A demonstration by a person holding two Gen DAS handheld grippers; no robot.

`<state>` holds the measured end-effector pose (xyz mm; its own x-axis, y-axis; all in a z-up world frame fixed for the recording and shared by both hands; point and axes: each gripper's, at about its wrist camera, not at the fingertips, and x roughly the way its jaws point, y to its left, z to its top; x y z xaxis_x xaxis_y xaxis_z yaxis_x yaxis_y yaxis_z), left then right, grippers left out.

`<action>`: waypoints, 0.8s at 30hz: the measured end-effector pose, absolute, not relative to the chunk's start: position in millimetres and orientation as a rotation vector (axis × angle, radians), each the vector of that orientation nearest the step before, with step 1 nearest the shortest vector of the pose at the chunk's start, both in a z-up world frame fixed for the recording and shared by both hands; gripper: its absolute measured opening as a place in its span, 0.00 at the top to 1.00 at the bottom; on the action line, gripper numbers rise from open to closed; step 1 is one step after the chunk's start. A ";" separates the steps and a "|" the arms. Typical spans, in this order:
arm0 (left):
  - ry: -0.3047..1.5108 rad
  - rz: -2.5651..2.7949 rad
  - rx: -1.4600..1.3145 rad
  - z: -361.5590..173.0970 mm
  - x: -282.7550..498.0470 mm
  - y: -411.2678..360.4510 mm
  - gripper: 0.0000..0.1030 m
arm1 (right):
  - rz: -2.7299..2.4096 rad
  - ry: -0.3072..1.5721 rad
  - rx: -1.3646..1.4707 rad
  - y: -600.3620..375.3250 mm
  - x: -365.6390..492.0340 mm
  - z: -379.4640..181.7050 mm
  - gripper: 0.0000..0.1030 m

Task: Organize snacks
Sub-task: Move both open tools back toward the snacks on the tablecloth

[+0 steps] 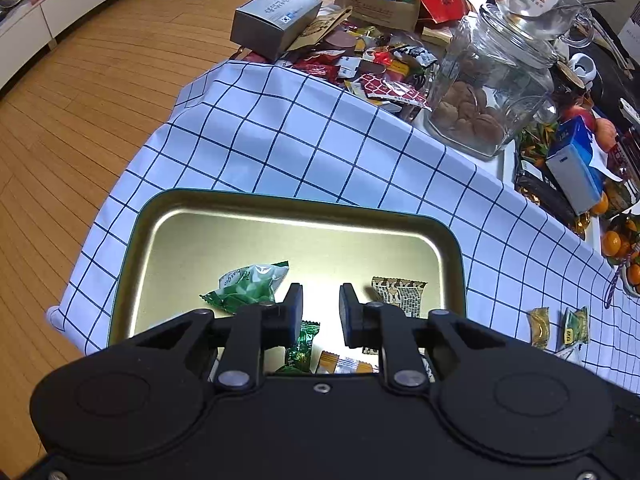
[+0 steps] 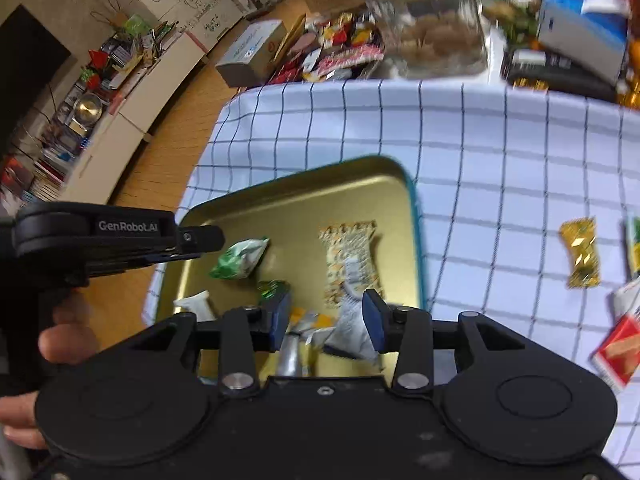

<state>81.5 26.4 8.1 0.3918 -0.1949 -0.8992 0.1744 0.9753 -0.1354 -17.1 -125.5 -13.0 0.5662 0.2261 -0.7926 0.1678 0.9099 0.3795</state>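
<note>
A gold tin tray (image 1: pixel 248 224) with a teal rim lies on the checked cloth and holds several wrapped snacks: a green packet (image 1: pixel 248 286), a patterned bar (image 1: pixel 398 294), a small green candy (image 1: pixel 302 346) and an orange-white one (image 1: pixel 340 364). My left gripper (image 1: pixel 320 314) is open and empty just above the tray. In the right wrist view my right gripper (image 2: pixel 326 320) is open over the tray (image 2: pixel 288 200), with a grey-white packet (image 2: pixel 354 332) lying loose between its fingers. A gold candy (image 2: pixel 580 252) and a red packet (image 2: pixel 618 350) lie on the cloth to the right.
A glass jar of walnuts (image 1: pixel 484 96), a grey box (image 1: pixel 276 20), a pile of loose snacks (image 1: pixel 372 68), a blue box (image 1: pixel 574 164) and oranges (image 1: pixel 614 240) crowd the table's far side. Two small candies (image 1: pixel 560 328) lie on the cloth. The wooden floor drops off at the left.
</note>
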 end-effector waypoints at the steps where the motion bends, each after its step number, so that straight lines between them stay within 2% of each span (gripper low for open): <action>1: 1.145 -0.234 -0.020 8.2 81.6 25.6 0.74 | 0.007 0.942 0.405 -124.3 -19.2 -10.5 0.57; 4: 1.148 -0.234 -0.026 8.7 81.8 23.0 0.74 | -0.091 0.800 0.283 -122.6 -27.8 -2.6 0.49; 7: 1.154 -0.237 -0.027 8.6 81.6 17.7 0.74 | -0.135 0.742 0.197 -127.0 -30.7 1.4 0.38; 15: 1.152 -0.279 0.024 9.2 74.5 -12.3 0.74 | -0.210 0.908 0.396 -175.0 -27.0 -12.6 0.38; 24: 1.144 -0.329 0.110 7.3 60.8 -53.0 0.74 | -0.386 0.882 0.436 -216.4 -49.4 -20.8 0.41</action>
